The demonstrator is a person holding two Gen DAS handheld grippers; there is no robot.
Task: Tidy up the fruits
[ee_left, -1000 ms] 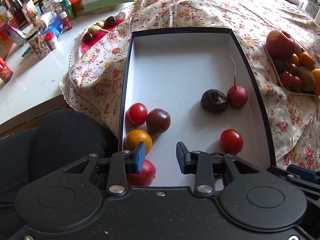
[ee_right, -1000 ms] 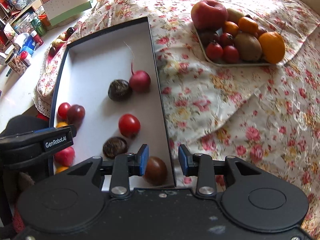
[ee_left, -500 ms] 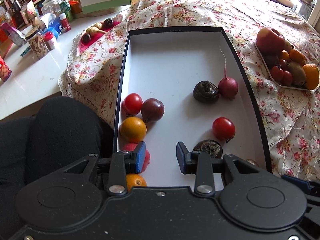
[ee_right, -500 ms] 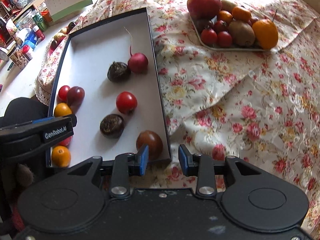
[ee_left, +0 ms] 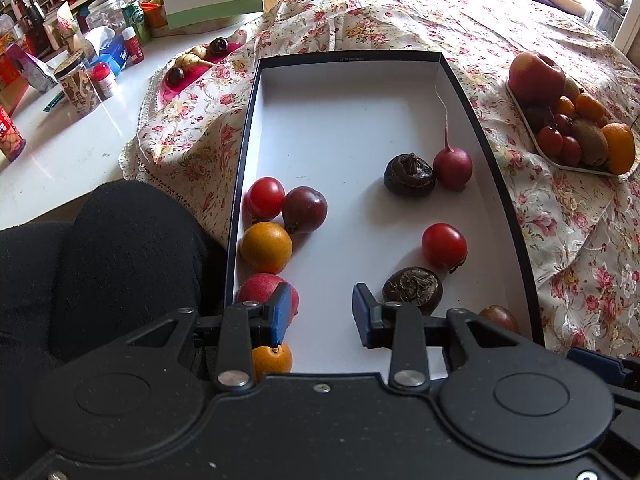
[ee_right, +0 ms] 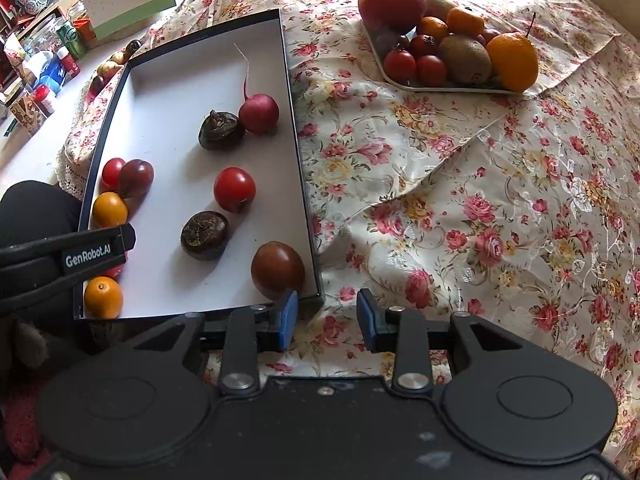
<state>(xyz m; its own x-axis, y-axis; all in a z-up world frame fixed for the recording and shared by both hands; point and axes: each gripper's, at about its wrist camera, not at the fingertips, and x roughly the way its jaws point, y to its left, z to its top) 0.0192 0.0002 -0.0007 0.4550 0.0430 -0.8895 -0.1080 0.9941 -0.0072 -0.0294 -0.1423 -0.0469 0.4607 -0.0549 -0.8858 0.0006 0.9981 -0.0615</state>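
Over the box [ee_left: 256, 92] I've pulled both grippers back w/ jaws apart & empty, left gripper [ee_left: 320, 314], right gripper [ee_right: 326, 314], so imo next pick's from the plate [ee_right: 440, 87].

The left gripper [ee_left: 320, 314] points toward twelve o'clock, its two blue-padded fingers spread apart with nothing between them. The right gripper [ee_right: 326, 314] also points toward twelve o'clock, fingers likewise parted and holding nothing. In the right wrist view, the left gripper's black body [ee_right: 60, 264] enters from nine o'clock, beside the right one.
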